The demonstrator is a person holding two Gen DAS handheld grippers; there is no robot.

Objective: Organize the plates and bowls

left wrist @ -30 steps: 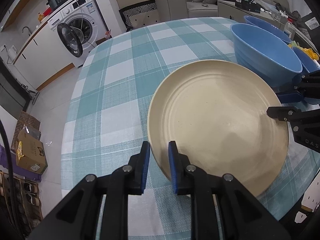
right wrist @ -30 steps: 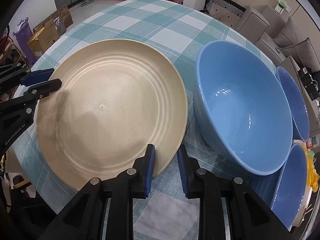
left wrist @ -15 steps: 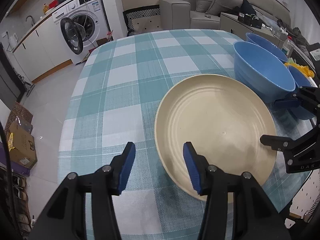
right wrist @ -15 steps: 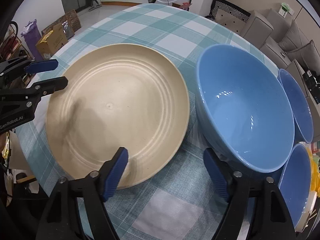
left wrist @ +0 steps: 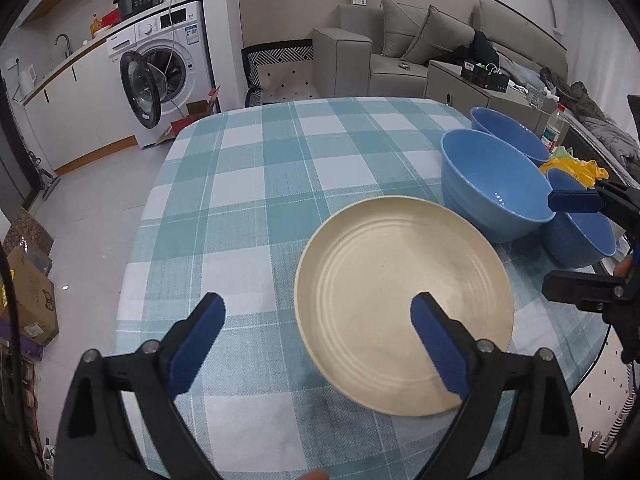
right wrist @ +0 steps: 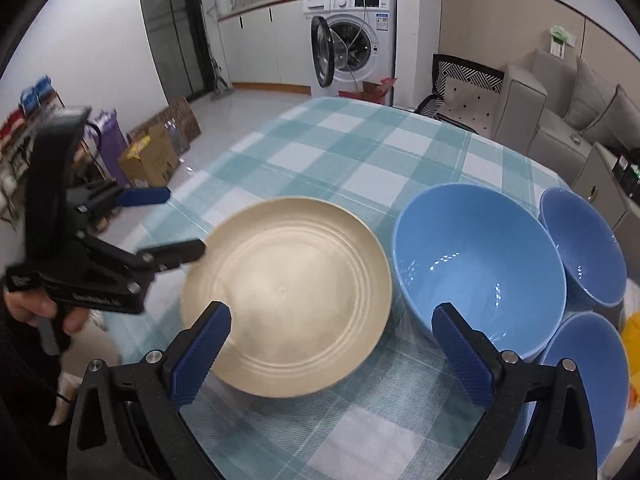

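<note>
Both grippers were held wide apart: the left gripper [left wrist: 318, 316] and the right gripper [right wrist: 332, 328] had just been opening, with nothing pressed between the pads. Beneath them, the round cream ridged plate [left wrist: 404, 304] was left flat on the checked teal tablecloth [left wrist: 256, 184] near the table's front edge. Just beside it, toward the right edge, the large blue bowl [right wrist: 480, 268] and two smaller blue bowls [right wrist: 582, 246] stood unstacked. Setting the plate down was judged done; gathering the bowls seemingly remained.
</note>
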